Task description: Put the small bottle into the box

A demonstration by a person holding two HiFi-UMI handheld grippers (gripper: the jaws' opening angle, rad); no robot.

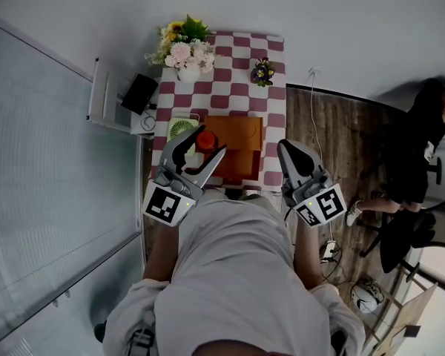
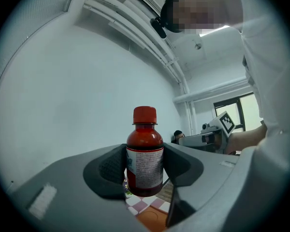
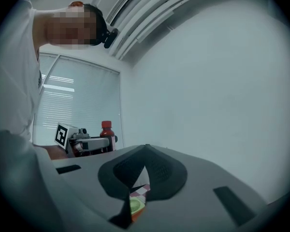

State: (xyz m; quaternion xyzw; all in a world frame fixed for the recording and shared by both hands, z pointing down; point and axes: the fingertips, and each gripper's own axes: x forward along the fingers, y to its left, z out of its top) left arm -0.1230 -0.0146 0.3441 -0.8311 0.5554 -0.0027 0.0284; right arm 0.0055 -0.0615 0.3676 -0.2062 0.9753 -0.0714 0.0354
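Left tongs [image 1: 202, 148] clamp the small red-capped plastic bottle of red liquid [image 2: 145, 151] upright. Open orange-brown box [image 1: 241, 128] waits just ahead, slightly right, nearer them. Right tongs [image 3: 144, 158] idle, seemingly pinched together, empty.

We've got a deep red small bottle [image 2: 145, 153] here, bright red cap, white printed label. The left gripper [image 1: 211, 140] and right gripper [image 1: 290, 151] are grey, their cubes patterned in black-and-white squares. The tablecloth [image 1: 241, 80] is red-and-white check, the box [image 1: 237, 135] orange-brown, the round grille [image 1: 181, 128] green, the bouquet [image 1: 184, 47] pink, white and yellow.
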